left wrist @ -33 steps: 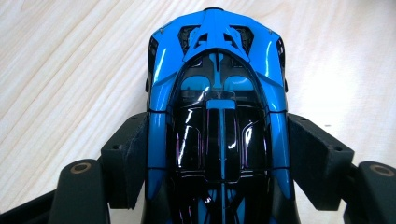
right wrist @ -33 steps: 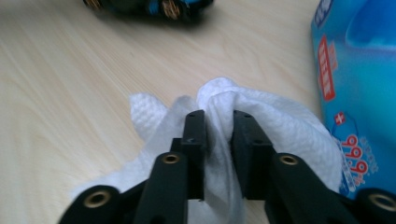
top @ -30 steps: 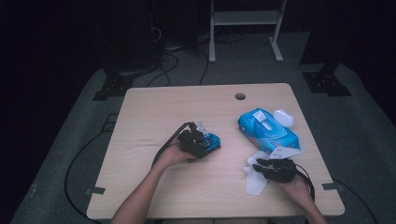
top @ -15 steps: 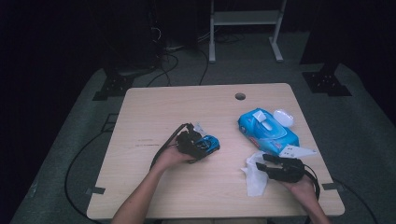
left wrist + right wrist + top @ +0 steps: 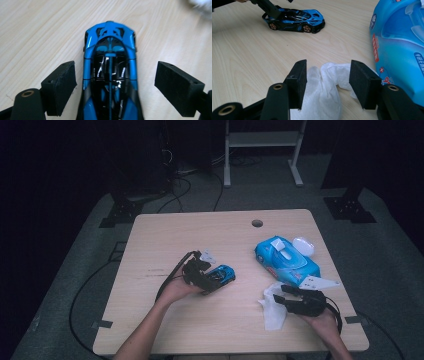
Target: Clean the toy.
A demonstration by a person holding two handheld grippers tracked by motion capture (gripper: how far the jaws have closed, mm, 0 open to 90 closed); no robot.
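Observation:
A blue and black toy car (image 5: 223, 273) stands on the table, left of centre. My left gripper (image 5: 212, 279) straddles its rear. In the left gripper view the car (image 5: 110, 75) lies between the two pads with a gap on each side; the jaws have just been opening and stand open (image 5: 114, 66). A white wipe (image 5: 274, 312) lies crumpled on the table at the front right. My right gripper (image 5: 281, 296) sits over it, jaws just opened further. In the right gripper view the wipe (image 5: 322, 97) lies loose between the open pads (image 5: 328, 63), with the car (image 5: 294, 21) beyond.
A blue pack of wet wipes (image 5: 287, 257) with its white lid flipped up lies at the right, close beside my right gripper, and shows large in the right gripper view (image 5: 399, 37). The wooden table (image 5: 165, 235) has a cable hole (image 5: 257, 223) near its far edge.
The right jaws have spread and the wipe now lies loose on the table to their left. The left hand has shifted slightly, the car staying in place.

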